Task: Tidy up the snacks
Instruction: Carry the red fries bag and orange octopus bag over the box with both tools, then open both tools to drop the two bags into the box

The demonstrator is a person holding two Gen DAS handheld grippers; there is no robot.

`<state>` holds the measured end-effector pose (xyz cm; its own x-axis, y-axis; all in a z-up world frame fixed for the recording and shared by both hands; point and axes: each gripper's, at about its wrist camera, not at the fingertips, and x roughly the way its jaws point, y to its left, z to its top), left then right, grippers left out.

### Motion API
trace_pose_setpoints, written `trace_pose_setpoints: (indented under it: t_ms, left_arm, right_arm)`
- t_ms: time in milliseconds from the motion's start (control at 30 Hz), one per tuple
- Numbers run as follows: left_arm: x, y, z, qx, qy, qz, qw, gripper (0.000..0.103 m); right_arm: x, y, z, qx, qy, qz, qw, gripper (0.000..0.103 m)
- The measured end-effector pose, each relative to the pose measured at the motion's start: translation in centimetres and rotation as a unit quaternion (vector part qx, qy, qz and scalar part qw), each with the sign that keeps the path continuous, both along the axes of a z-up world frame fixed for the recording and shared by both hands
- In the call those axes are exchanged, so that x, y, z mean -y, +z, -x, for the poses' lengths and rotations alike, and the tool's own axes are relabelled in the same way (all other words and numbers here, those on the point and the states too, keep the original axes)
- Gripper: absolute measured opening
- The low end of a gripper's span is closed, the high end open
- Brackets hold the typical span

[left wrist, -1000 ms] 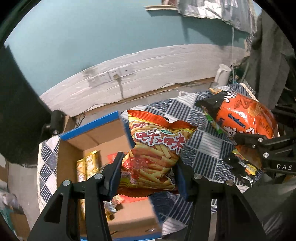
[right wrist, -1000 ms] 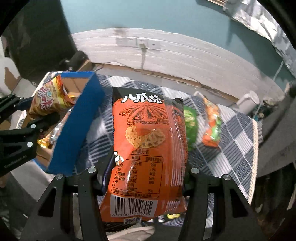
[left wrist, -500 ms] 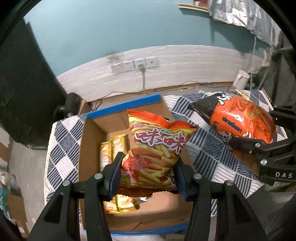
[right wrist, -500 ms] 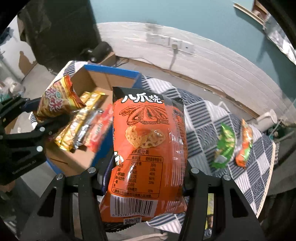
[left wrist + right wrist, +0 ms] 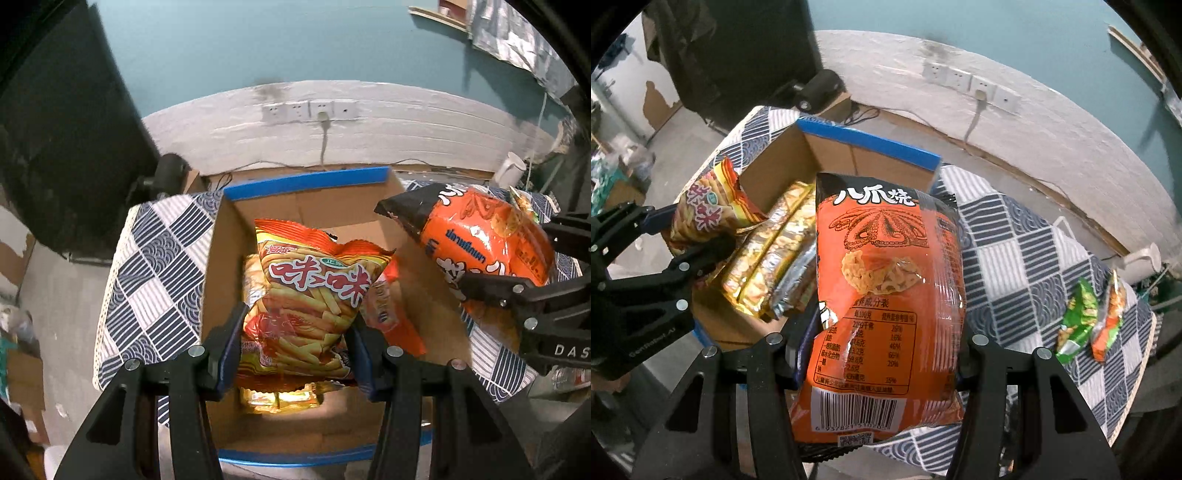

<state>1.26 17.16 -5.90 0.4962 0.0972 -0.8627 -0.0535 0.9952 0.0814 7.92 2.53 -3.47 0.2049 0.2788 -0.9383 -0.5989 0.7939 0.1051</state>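
Observation:
My left gripper [image 5: 295,339] is shut on a yellow-red bag of fries snacks [image 5: 310,299] and holds it above the open cardboard box with blue edges [image 5: 306,181]. My right gripper [image 5: 882,343] is shut on a large orange octopus snack bag [image 5: 886,295], held over the box's right side. That bag also shows in the left wrist view [image 5: 480,240]. The fries bag [image 5: 705,206] and left gripper [image 5: 676,251] show at the left of the right wrist view. Gold and silver packets [image 5: 775,258] lie in the box [image 5: 868,144].
The box stands on a table with a blue-white checked cloth [image 5: 1034,258]. A green bag [image 5: 1078,317] and an orange-green bag [image 5: 1108,317] lie on the cloth at the right. A white mug [image 5: 1141,262] stands at the far right edge. A wall with sockets [image 5: 310,110] is behind.
Both grippers have moved left with their bags, so each now hangs over the box rather than over the cloth. Both grips are unchanged.

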Motion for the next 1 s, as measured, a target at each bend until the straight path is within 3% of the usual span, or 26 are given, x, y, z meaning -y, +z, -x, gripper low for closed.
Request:
trace_pose_setpoints:
  t_ms: [333, 533, 567, 633, 667, 1000]
  left_arm:
    - [-2.3, -1.8, 0.1, -0.02, 0.016, 0.004, 0.9997, 0.053]
    - [-3.5, -2.8, -0.1, -0.04, 0.03, 0.004, 0.9987, 0.055]
    - [-3.6, -2.8, -0.1, -0.04, 0.031, 0.003, 0.9987, 0.056]
    - [-3.7, -2.7, -0.1, -0.037, 0.035, -0.004, 0.9987, 0.078]
    - [-3.7, -2.6, 0.0, -0.033, 0.036, -0.009, 0.9988, 0.08]
    - [-2.6, -2.2, -0.1, -0.029, 0.02, -0.019, 0.9992, 0.08]
  right_arm:
    - [-3.8, -1.8, 0.2, -0.015, 0.027, 0.01, 0.999, 0.055]
    - [-4.9, -2.1, -0.1, -0.018, 0.027, 0.016, 0.999, 0.061]
    - [-4.9, -2.0, -0.1, -0.016, 0.027, 0.016, 0.999, 0.064]
    - [-5.0, -1.7, -0.2, -0.012, 0.025, 0.014, 1.0, 0.069]
    - [-4.9, -1.6, -0.2, -0.01, 0.025, 0.013, 1.0, 0.072]
    - [-3.4, -0.7, -0.2, -0.002, 0.012, 0.013, 1.0, 0.072]
